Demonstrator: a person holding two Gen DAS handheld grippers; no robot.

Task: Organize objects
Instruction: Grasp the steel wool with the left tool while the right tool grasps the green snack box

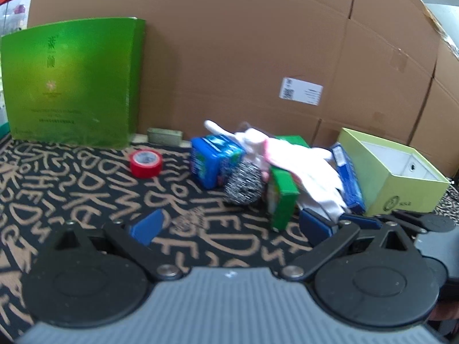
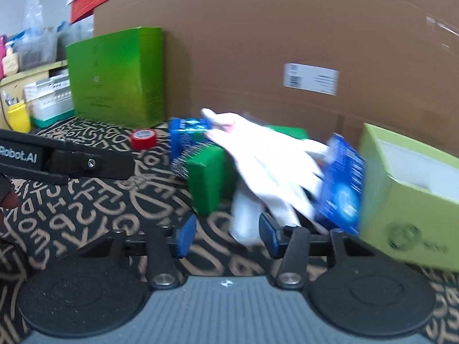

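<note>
Even indoor light, motion blur, fisheye

The white gloves (image 2: pixel 269 166) smear with motion blur in the right wrist view. They hide most of the steel scourer (image 2: pixel 183 160). The label (image 1: pixel 301 91) on the cardboard is too small to read.

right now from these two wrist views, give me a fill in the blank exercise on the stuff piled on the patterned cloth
1. The roll of tape left of the pile is ____ in colour.
2. The steel wool scrubber sits between a blue pack and a small ____ box.
3. Draped over the top of the pile is a white ____.
4. The open light green box stands at the ____ end of the pile.

Missing words: red; green; glove; right
</note>
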